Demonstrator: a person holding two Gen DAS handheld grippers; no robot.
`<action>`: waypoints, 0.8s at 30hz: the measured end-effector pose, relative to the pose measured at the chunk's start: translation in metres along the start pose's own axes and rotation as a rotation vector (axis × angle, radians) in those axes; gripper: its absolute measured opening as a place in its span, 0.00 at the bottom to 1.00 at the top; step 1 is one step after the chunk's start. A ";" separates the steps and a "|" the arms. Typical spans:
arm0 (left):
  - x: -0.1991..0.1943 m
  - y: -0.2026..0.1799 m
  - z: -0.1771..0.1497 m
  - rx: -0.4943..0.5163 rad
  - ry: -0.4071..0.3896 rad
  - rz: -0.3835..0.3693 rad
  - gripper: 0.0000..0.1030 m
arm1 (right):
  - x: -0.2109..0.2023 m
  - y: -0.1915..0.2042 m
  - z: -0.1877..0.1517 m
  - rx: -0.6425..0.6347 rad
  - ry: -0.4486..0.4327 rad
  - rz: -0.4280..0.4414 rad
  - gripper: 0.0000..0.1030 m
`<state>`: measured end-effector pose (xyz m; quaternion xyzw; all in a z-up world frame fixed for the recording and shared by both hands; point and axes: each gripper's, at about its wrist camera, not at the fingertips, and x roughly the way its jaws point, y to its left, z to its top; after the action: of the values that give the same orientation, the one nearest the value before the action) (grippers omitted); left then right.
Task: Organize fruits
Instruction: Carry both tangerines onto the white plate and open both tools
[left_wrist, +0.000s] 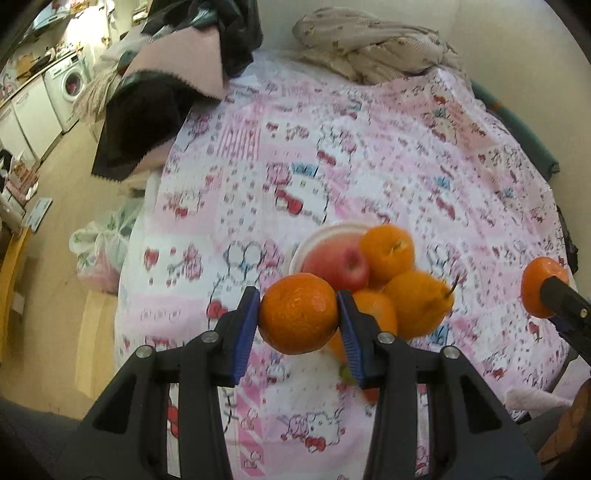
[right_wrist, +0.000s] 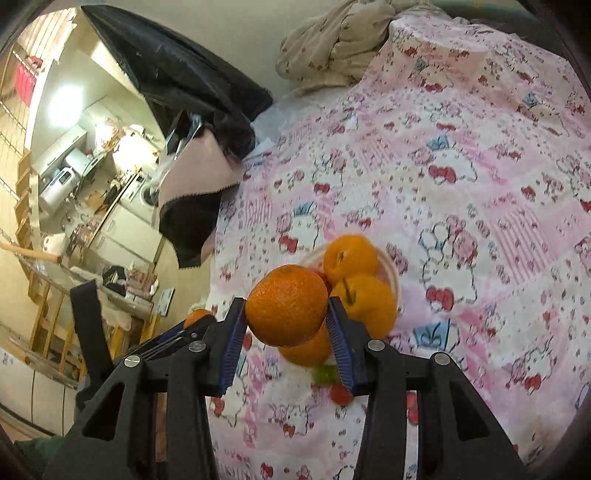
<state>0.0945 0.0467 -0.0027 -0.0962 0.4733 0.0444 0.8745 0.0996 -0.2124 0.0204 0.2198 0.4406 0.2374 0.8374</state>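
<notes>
Pink bedsheet (left_wrist: 369, 155), soft. Left gripper (left_wrist: 298, 317) and right gripper (right_wrist: 286, 310) each clamp an orange. Bowl (left_wrist: 314, 240) heaped; additions may roll off.

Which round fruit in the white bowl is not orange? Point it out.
The red apple, sitting at the bowl's left side. It has smooth pinkish-red skin with a dimpled top; the other fruits piled beside it are oranges with pebbled orange peel.
</notes>
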 end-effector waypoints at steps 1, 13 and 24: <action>-0.001 -0.002 0.008 0.012 -0.009 -0.001 0.37 | 0.000 0.000 0.005 0.002 -0.003 0.001 0.44; 0.021 -0.010 0.068 0.095 -0.058 -0.013 0.37 | 0.032 0.003 0.061 -0.049 -0.016 -0.042 0.44; 0.087 -0.021 0.085 0.066 0.065 -0.100 0.37 | 0.098 -0.013 0.056 -0.101 0.095 -0.143 0.44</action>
<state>0.2158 0.0426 -0.0275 -0.0920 0.4975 -0.0181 0.8624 0.1986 -0.1735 -0.0207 0.1336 0.4818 0.2092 0.8404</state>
